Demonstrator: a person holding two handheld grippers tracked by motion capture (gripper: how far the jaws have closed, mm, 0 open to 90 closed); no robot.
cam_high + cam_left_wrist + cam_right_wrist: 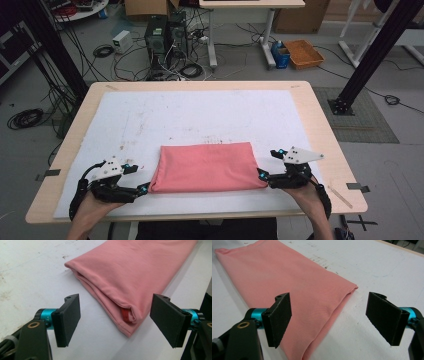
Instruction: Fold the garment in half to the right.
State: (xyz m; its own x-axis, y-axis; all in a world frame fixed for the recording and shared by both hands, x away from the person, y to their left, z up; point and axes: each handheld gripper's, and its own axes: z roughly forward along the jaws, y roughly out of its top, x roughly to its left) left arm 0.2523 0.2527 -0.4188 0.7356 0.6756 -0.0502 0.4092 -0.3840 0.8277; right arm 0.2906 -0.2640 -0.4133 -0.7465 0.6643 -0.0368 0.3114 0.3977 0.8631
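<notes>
A folded pink cloth [207, 167] is lying flat near the front edge of the worktop [320, 125], on the white sheet [200, 120] that is covering most of it. The left gripper [142, 188] is sitting just beside the cloth's near left corner, and the right gripper [261, 176] is sitting just beside its near right corner. In the left gripper view the jaws are standing wide apart with the layered corner of the cloth [130, 282] lying between them, not pinched; something small and red [125, 315] is peeking out between the layers, too tucked in to identify. In the right gripper view the jaws are likewise spread, and the folded edge of the cloth [294, 290] is running up between them untouched. The person's forearms are being cut off by the bottom of the high view.
</notes>
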